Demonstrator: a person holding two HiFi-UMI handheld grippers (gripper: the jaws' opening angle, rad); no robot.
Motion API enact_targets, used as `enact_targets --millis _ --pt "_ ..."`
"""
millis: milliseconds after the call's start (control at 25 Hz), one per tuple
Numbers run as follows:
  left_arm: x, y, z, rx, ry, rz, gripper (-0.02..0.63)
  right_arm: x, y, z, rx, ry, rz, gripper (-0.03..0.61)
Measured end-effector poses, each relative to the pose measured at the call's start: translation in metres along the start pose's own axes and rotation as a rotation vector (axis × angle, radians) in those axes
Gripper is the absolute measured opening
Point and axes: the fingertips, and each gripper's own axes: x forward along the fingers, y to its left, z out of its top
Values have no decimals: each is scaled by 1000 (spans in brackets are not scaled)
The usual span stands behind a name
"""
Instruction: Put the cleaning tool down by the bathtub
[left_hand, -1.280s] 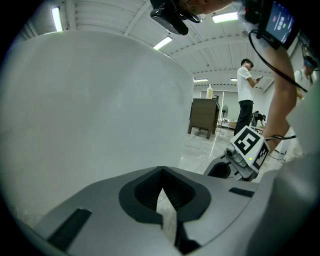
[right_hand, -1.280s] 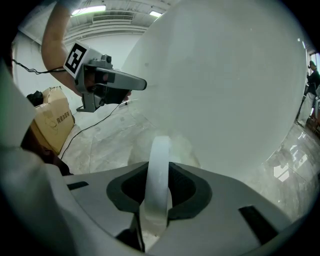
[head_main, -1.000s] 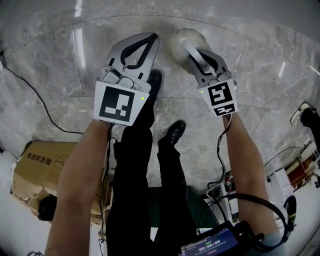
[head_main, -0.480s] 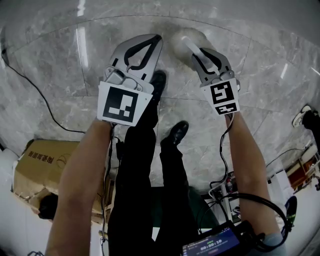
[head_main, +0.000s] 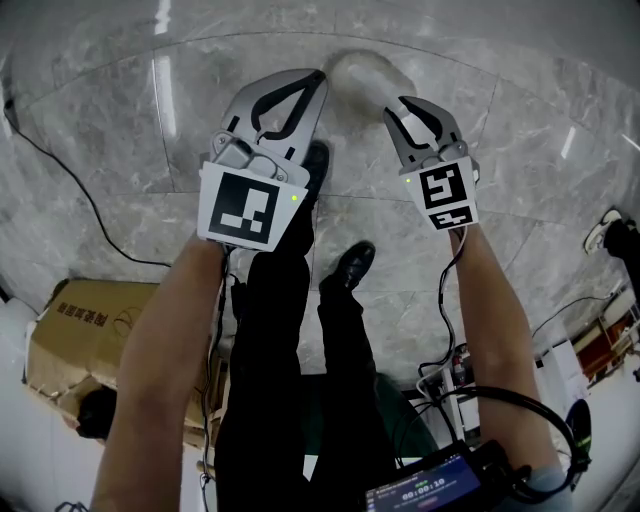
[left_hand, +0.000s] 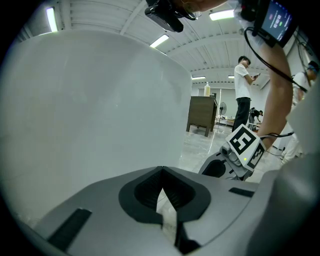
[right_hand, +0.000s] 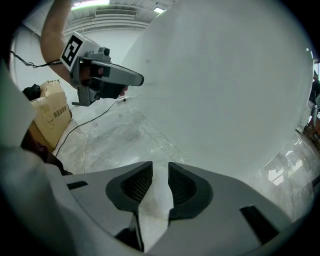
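At the right gripper (right_hand: 160, 169): jaws drawn close and parallel, pinching a pale strip filling the gap, read here as the handle (right_hand: 155, 205) of the cleaning tool (head_main: 362, 70). In the head view, fluffy pale head of the tool just beyond the fingertips and slightly to the gripper's left, handle running back into the jaws, so long axis roughly in line with the gripper. No sight of that head in the right gripper view; probably below the jaws. Close ahead and to this gripper's right, the white curved wall of the bathtub (right_hand: 225, 90); glossy marble floor (right_hand: 115, 135) ahead and to the left, at the tub's foot. Further left and about level, the left gripper (left_hand: 161, 172): tips pressed together, nothing between them, apart from the tool. Lowering and release judged not yet done. Called for next: down and a little forward to the floor beside the tub, then jaws apart. A job for the right hand alone. Risk: brushing the tub wall with the fluffy head.
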Motion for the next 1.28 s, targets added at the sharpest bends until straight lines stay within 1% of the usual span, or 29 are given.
enact_targets --millis 320,440,600,800,920,1000,1120,1200,1280 --pt "-1 -10 23 14 -19 -2 14 -22 -6 12 20 -28 -31 112" --pt "-5 -17 41 22 -32 -5 14 -40 -9 21 47 -49 -60 110" --pt "-13 -29 77 31 -66 -7 14 -74 -10 41 88 -95 -111 98" --pt "-28 -45 134 47 -124 -4 14 -131 -18 82 136 -190 -186 70" --pt "-41 -54 173 62 -165 6 14 -175 -28 116 160 -268 -248 42" --pt "-55 -59 201 55 -193 19 14 -208 -34 141 170 -317 -284 24" --pt "-81 -71 251 30 -242 40 14 -264 -37 181 155 -392 -328 15" --pt "-101 -82 287 30 -269 50 14 -305 -38 209 119 -462 -356 15" --pt "-121 -94 323 27 -292 60 14 -348 -38 234 109 -515 -382 15"
